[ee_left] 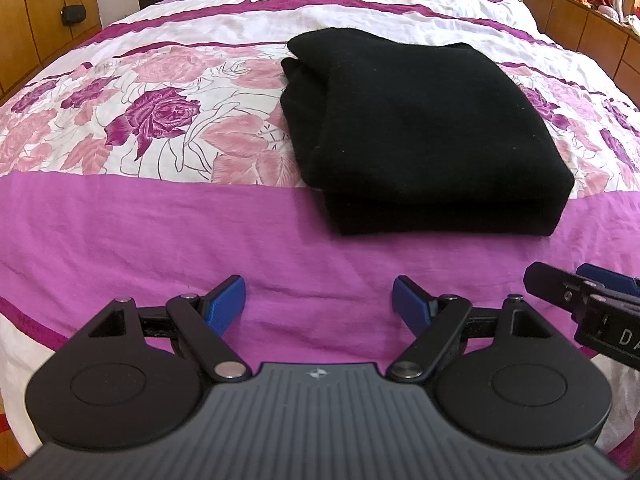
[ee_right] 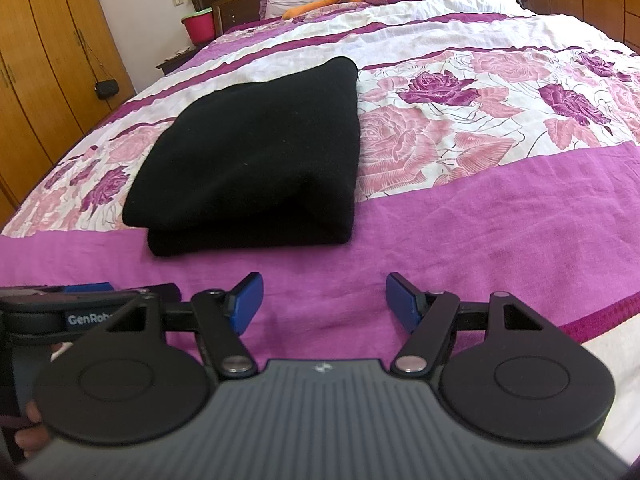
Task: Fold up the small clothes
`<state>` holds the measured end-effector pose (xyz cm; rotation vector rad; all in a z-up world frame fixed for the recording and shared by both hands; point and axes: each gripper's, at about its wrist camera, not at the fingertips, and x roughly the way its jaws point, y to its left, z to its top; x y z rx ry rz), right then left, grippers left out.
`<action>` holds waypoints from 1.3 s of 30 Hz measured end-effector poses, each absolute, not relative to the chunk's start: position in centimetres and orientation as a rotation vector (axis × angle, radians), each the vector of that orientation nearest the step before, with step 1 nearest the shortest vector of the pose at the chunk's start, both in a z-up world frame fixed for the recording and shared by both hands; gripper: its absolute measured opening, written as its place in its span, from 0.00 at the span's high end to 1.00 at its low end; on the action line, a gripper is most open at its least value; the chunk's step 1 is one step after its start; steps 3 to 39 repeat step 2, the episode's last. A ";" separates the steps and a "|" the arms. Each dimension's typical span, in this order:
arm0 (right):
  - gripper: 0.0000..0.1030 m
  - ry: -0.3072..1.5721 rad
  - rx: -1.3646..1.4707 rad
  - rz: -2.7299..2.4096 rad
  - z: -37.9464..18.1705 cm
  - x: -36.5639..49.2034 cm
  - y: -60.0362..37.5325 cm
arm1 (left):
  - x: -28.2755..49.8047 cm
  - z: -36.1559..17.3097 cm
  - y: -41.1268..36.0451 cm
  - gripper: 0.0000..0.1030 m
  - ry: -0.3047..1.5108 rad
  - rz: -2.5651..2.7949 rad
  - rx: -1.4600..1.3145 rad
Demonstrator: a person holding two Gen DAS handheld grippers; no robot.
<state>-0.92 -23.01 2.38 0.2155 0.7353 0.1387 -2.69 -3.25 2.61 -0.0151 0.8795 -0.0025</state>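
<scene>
A black garment [ee_left: 424,136] lies folded into a thick rectangle on the bed; it also shows in the right wrist view [ee_right: 256,160]. My left gripper [ee_left: 318,300] is open and empty, held over the purple band of the bedspread, short of the garment's near edge and to its left. My right gripper [ee_right: 324,300] is open and empty, also short of the garment and to its right. The right gripper's side shows at the right edge of the left wrist view [ee_left: 588,300]. The left gripper's side shows at the left edge of the right wrist view [ee_right: 80,308].
The bed carries a purple, white and rose-patterned bedspread [ee_left: 160,216]. Pillows and an orange toy [ee_right: 320,4] lie at the headboard. Wooden wardrobes [ee_right: 36,80] stand to the left, a wooden cabinet [ee_left: 580,20] to the right. A pink bucket [ee_right: 198,24] sits on a bedside table.
</scene>
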 end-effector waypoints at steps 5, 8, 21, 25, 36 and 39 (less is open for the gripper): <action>0.32 0.735 0.216 0.139 2.4 -0.9 -23.0 | -2.7 2.6 -3.2 0.18 0.880 -0.004 -0.016; 0.32 0.735 0.216 0.139 2.4 -0.9 -23.0 | -2.7 2.6 -3.2 0.18 0.880 -0.004 -0.016; 0.32 0.735 0.216 0.139 2.4 -0.9 -23.0 | -2.7 2.6 -3.2 0.18 0.880 -0.004 -0.016; 0.32 0.735 0.216 0.139 2.4 -0.9 -23.0 | -2.7 2.6 -3.2 0.18 0.880 -0.004 -0.016; 0.32 0.735 0.216 0.139 2.4 -0.9 -23.0 | -2.7 2.6 -3.2 0.18 0.880 -0.004 -0.016; 0.32 0.735 0.216 0.139 2.4 -0.9 -23.0 | -2.7 2.6 -3.2 0.18 0.880 -0.004 -0.016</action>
